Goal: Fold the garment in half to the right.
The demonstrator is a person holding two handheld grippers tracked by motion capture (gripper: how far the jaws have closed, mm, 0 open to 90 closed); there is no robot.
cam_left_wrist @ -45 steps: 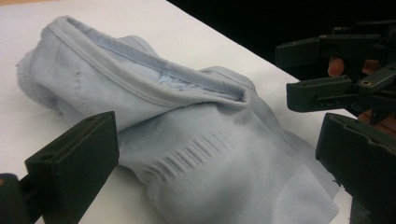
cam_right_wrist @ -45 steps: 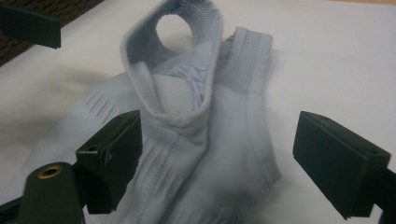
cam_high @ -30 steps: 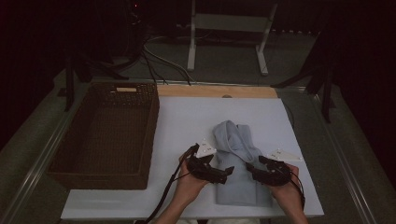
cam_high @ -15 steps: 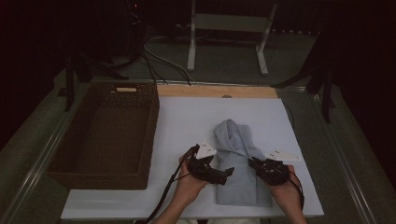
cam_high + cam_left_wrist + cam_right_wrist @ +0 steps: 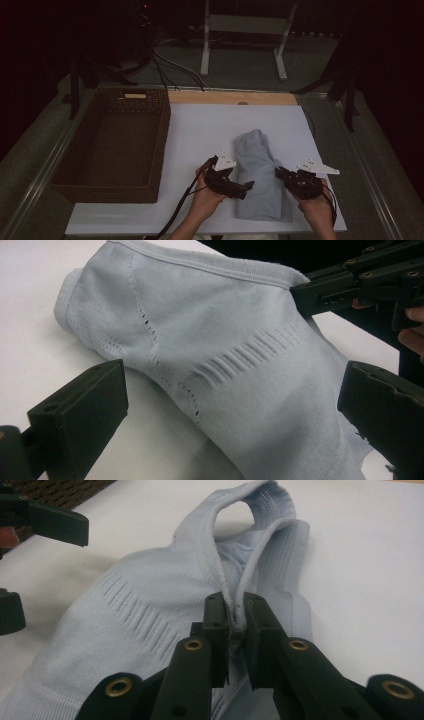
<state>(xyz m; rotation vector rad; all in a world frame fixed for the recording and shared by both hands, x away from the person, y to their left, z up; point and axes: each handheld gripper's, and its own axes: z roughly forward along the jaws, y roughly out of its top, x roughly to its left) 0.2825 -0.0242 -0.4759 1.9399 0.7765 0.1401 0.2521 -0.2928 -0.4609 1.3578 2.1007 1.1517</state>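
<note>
Right gripper view: jaws newly clamped on garment (image 5: 150, 615).

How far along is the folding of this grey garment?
The grey garment already lies folded into a narrow strip on the white mat. The right gripper has just closed on its hem; the left gripper is open beside it. The basket holds nothing yet.

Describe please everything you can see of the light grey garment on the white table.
The garment is light blue-grey knit cloth with rows of small holes, ribbed slits and thick hemmed edges. It lies folded and a little rumpled on the white sheet, right of the wicker basket. The right claw is shut on its hem. The left claw stands open around its other side.
</note>
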